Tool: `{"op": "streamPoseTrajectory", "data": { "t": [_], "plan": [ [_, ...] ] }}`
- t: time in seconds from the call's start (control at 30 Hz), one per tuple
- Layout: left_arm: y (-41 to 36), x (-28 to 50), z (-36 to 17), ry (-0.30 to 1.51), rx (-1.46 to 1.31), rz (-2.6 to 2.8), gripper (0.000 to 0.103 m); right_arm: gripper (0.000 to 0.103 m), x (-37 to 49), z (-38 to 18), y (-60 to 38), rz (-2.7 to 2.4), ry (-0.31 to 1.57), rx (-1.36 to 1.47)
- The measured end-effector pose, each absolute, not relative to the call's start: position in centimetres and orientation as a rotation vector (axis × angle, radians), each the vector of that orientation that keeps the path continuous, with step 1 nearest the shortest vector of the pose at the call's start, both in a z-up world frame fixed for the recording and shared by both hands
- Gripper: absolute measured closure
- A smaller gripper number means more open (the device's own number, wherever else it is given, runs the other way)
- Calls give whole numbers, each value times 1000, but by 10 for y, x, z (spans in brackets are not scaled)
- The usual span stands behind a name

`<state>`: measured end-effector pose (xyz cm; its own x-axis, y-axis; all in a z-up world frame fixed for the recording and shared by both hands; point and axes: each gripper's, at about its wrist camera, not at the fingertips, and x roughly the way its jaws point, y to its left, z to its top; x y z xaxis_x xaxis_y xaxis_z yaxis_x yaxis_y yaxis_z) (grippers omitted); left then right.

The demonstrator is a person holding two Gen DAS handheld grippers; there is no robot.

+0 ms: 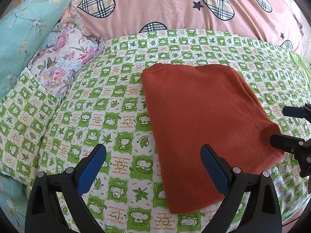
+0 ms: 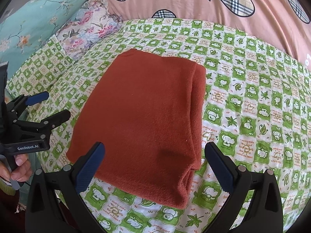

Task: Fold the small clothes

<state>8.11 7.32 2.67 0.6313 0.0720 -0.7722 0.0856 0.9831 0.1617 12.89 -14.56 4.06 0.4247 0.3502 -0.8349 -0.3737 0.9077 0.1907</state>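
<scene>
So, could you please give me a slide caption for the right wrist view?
Open right gripper poised over a folded rust-red garment on the green checked bedsheet, with the open left gripper alongside.

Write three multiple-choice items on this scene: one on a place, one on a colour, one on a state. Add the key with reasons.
1. The garment lies on:
A. the green checked sheet
B. the pink duvet
C. a floral pillow

2. The garment is:
A. blue
B. rust orange
C. white

3. The left gripper and the right gripper are:
A. both shut on cloth
B. one open, one shut
C. both open, holding nothing

Key: 1 A, sheet shows all round it; 2 B, plain in both views; 3 C, jaws spread wide, nothing gripped.
</scene>
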Motion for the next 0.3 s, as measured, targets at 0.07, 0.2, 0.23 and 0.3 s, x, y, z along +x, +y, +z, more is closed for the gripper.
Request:
{"op": "streamPoseTrajectory", "data": {
  "t": [0.07,0.2,0.23,0.3],
  "plan": [
    [73,82,27,887,192,-2,5,1,129,42,-146,449,1034,-24],
    [72,82,28,878,189,9,5,1,129,43,-149,431,1028,-19],
    [72,81,29,876,186,8,5,1,129,43,-150,422,1026,-14],
    [71,80,30,863,186,13,5,1,130,42,-153,398,1027,-3]
  ]
}}
